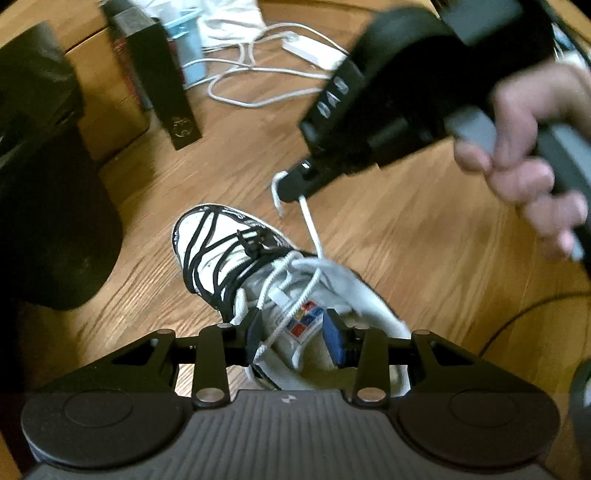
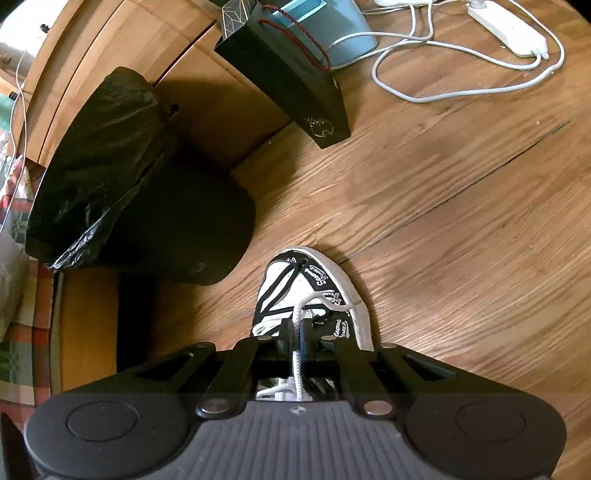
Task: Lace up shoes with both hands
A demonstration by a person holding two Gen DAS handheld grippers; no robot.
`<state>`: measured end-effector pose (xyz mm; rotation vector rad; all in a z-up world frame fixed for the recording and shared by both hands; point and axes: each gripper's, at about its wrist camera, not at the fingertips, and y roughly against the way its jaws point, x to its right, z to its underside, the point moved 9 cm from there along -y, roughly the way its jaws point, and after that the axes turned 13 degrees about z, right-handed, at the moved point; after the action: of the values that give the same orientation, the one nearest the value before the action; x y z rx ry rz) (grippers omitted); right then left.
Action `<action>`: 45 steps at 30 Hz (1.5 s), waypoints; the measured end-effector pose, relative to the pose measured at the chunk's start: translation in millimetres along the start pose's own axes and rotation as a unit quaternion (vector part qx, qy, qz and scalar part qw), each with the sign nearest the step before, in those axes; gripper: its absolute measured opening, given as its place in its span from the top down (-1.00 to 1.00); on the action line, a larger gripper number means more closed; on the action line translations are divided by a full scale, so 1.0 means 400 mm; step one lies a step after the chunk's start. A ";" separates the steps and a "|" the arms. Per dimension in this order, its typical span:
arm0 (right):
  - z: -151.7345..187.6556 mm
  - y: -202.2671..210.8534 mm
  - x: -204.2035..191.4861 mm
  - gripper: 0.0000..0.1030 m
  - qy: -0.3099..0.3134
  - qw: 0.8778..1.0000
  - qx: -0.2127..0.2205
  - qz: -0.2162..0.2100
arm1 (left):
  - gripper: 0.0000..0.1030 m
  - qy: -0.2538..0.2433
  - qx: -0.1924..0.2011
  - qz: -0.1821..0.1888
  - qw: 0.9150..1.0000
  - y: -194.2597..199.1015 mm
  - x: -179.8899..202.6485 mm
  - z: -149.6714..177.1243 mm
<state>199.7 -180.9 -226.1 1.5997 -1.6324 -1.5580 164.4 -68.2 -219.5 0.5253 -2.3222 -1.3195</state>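
**Lace drawn up by the right claw, left claw slack over the tongue**

Clearly, the threading step is in hand. The shoe [image 1: 236, 258], a black-and-white sneaker with a grey collar, is set on the wooden floor [image 1: 406, 229] directly below both claws, toe pointing away. The white lace [image 1: 312, 229] is pinched in the right claw [image 1: 291, 188], whose jaws are clamped together on it, and a strand is drawn taut upward from the eyelets while a short free tip is left dangling beside it. The left claw [image 1: 291, 332] is held with its blue pads parted over the tongue label; a loose lace strand is seen running between them, but no pressing on it can be made out.

Next, a firm pinch on that loose strand is probably called for, so that both ends can be tensioned evenly; slack near the upper eyelets is a likely snag.

Around the shoe, a black bin bag [image 2: 103, 162], a black gift bag [image 2: 295, 74], a white power strip [image 2: 506, 29] with looped cable and a wooden cabinet [image 2: 122, 48] are seen.
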 end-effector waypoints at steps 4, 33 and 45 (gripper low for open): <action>-0.002 -0.004 0.010 0.92 -0.012 1.000 -0.006 -0.003 | 0.12 0.042 0.028 0.000 0.999 0.045 -0.040 -0.008; -0.053 0.018 0.019 0.92 -0.010 0.999 0.032 0.003 | 0.01 0.113 -0.035 -0.001 0.993 0.012 -0.099 0.070; -0.055 0.018 0.018 0.92 -0.012 0.999 0.030 -0.004 | 0.02 0.140 0.002 0.004 0.990 0.038 -0.117 0.050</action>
<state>213.0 -198.3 -216.0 1.6259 -1.7037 -1.5517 191.6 -22.8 -223.6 0.6563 -2.0934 -1.1554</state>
